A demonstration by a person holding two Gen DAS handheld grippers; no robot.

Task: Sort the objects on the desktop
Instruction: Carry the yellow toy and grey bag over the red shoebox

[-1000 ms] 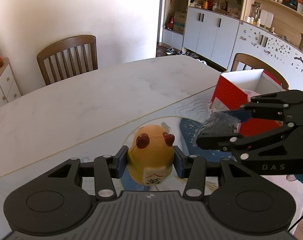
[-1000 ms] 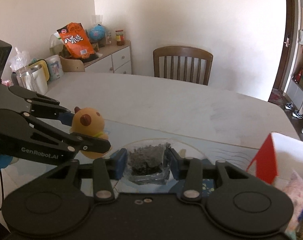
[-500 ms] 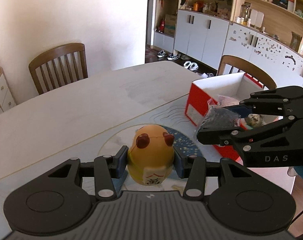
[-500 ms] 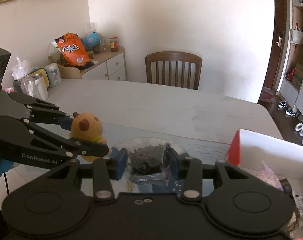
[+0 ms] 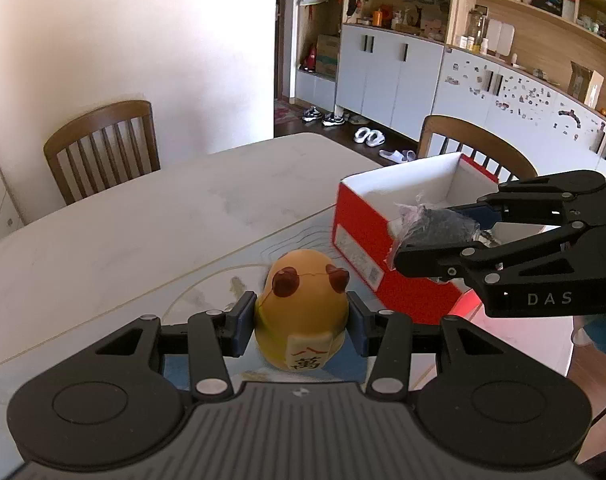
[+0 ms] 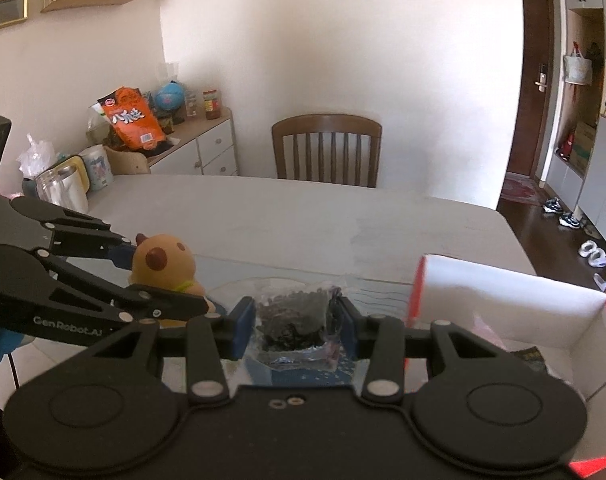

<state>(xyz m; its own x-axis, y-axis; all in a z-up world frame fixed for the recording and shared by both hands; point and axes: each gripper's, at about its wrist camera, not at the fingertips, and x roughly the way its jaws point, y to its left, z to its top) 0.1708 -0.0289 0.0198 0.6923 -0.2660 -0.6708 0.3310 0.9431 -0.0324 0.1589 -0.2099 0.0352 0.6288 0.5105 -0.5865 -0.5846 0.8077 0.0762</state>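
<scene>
Two grippers carrying objects toward a box. The left gripper (image 5: 302, 322) clamps a yellow toy (image 5: 302, 312) by its sides, upright, above the table (image 5: 143, 236). The right gripper (image 6: 295, 322) pinches a clear bag of dark grains (image 6: 293, 320) near the open red box (image 5: 367, 240), which already holds items, presumably the sorting destination.

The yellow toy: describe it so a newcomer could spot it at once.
Start at the pale table with the red box on it. The left gripper holds the yellow toy above it, left of that box. It is egg-shaped with two brown ears, unlike the dark bag in the right gripper.
</scene>
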